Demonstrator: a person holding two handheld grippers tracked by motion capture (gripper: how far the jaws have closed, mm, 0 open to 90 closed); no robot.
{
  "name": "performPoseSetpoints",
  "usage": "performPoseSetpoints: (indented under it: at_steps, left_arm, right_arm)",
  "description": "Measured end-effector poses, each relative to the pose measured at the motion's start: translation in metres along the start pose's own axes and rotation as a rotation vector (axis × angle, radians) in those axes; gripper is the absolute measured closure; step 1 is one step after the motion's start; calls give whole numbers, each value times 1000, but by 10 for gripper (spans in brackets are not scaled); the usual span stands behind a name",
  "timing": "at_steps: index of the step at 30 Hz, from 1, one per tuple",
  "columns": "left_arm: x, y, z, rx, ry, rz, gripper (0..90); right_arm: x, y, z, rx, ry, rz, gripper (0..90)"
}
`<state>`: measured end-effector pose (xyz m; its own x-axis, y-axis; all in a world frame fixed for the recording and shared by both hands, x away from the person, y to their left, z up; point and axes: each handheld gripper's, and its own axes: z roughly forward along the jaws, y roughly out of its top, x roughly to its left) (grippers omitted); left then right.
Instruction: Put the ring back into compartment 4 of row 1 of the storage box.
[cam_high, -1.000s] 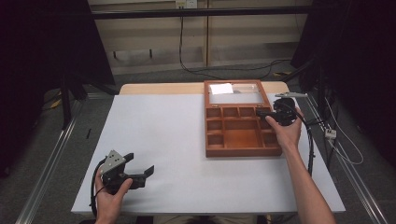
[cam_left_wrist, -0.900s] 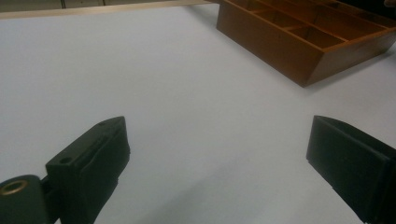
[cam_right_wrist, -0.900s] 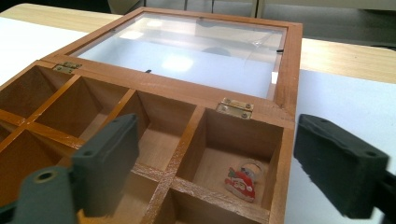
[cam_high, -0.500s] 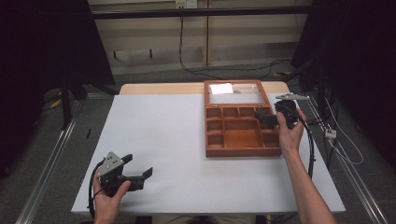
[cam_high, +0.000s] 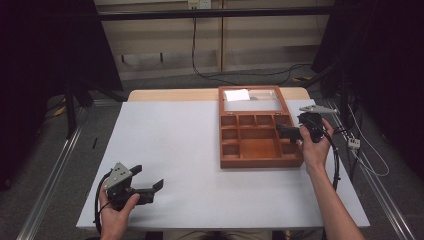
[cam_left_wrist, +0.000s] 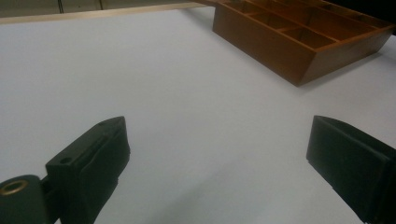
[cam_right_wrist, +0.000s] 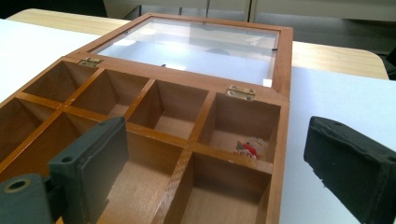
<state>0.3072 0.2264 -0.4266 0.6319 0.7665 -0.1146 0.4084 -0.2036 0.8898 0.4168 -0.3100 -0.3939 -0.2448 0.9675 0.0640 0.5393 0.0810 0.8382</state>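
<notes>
We hold the right gripper (cam_high: 289, 132), jaws wide, over the open brown wooden compartment box (cam_high: 250, 149) at table right, left gripper (cam_high: 148, 183) likewise wide near-left; descending carelessly, we judge, could snag a divider and shove it.

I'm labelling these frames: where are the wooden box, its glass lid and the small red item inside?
wooden box (cam_high: 260, 162), high view, front wall.
glass lid (cam_right_wrist: 196, 46), right gripper view, middle of pane.
small red item (cam_right_wrist: 247, 148), right gripper view, its middle.
</notes>
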Motion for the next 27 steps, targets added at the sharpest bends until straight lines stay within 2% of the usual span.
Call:
performPoseSetpoints:
  at_steps: [5, 13, 17, 20, 27]
  left_arm:
    - [-1, 0, 1, 2, -2, 5, 57]
    - [-2, 1, 0, -7, -7, 5, 57]
    - [-1, 1, 0, -8, -13, -4, 56]
    - [-1, 1, 0, -9, -11, 0, 56]
    - [-1, 1, -1, -10, -1, -4, 56]
  right_arm:
    - [3, -4, -7, -20, -20, -9, 57]
    - [8, -11, -17, -10, -51, -21, 59]
    - [11, -15, -21, 6, -82, -38, 61]
    - [15, -18, -23, 15, -76, -49, 57]
    - [24, -23, -31, -17, -57, -53, 63]
